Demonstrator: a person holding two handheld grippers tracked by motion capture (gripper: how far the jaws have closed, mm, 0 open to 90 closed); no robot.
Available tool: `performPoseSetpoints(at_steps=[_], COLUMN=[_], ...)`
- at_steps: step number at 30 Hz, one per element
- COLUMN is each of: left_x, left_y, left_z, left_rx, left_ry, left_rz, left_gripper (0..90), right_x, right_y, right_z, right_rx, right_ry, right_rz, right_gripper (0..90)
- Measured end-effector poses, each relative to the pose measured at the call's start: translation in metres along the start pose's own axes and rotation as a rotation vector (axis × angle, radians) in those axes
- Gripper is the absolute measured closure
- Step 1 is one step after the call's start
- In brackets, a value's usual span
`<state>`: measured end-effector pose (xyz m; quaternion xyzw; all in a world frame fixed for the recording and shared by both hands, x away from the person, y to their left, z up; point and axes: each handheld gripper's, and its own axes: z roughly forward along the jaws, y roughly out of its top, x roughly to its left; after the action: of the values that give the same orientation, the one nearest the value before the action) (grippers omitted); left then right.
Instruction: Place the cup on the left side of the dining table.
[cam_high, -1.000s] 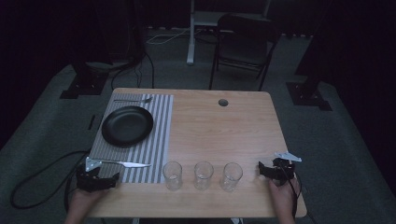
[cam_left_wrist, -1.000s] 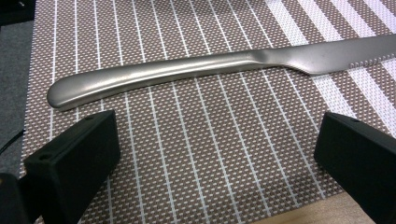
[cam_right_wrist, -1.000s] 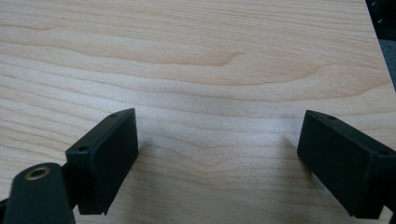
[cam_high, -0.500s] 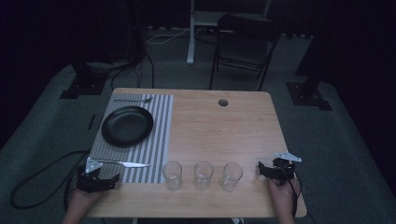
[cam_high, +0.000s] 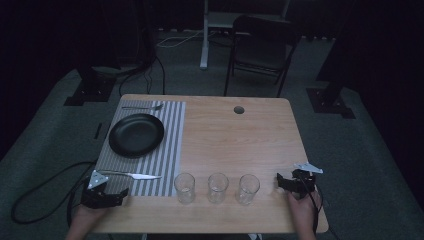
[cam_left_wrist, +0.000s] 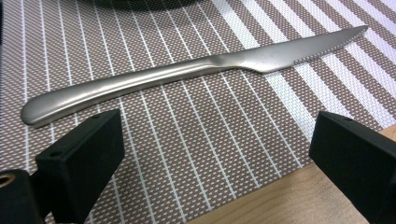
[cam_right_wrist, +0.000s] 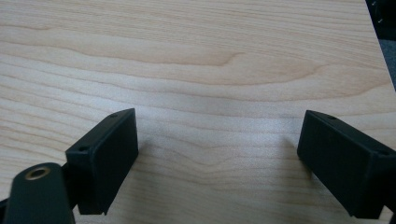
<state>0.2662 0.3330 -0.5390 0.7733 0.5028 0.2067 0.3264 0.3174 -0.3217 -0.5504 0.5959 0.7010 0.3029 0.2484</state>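
Looking down at a wooden table from the high view, with a left gripper parked at roughly 7 o'clock on the tabletop, right at the near edge of a striped placemat. Held by a hand coming in from the bottom. Jaws wide apart, having just been closing a touch, with nothing between them except mat. Same story in the left gripper view: left gripper hovering low over the weave, pads clear of everything.

Spotting the knife flat on the mat, just at 12 o'clock from those jaws, handle toward 9 and blade tip toward 3. In the left gripper view, knife lying crosswise just beyond the jaws, near but not touching, serrated edge visible near the tip.

Over at about 4 o'clock on the table, got the right gripper, also held by a hand. Jaws spread wide there too, nothing clamped. Confirmed in the right gripper view: right gripper over bare wood grain.

Also seeing three empty glasses lined up along the 6 o'clock edge between the two grippers, a black plate on the mat at 10 o'clock, and a fork just past it at 11.
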Motion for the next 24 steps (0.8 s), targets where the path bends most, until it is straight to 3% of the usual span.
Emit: performPoseSetpoints(at_steps=[4, 9, 13, 19, 20, 24], left_x=[-0.004, -0.01, -0.012, -0.019, -0.022, -0.027], left_y=[0.001, 0.007, 0.009, 0.014, 0.017, 0.023], left_z=[-0.002, -0.007, -0.01, -0.013, -0.016, -0.02], left_rx=[-0.007, -0.047, -0.057, -0.074, -0.093, -0.118], left_ry=[-0.016, -0.087, -0.117, -0.117, -0.142, -0.167], left_rz=[0.013, 0.027, 0.024, 0.05, 0.049, 0.054], left_gripper=[4.6, 4.6, 4.6, 4.6, 4.6, 4.7], right_x=[0.0, 0.0, 0.0, 0.0, 0.0, 0.0], right_y=[0.0, 0.0, 0.0, 0.0, 0.0, 0.0], right_z=[0.0, 0.0, 0.0, 0.0, 0.0, 0.0], right_rx=[0.0, 0.0, 0.0, 0.0, 0.0, 0.0], right_ry=[0.0, 0.0, 0.0, 0.0, 0.0, 0.0], right_rz=[0.0, 0.0, 0.0, 0.001, 0.0, 0.0], right_gripper=[12.0, 12.0, 11.9, 11.9, 12.0, 12.0])
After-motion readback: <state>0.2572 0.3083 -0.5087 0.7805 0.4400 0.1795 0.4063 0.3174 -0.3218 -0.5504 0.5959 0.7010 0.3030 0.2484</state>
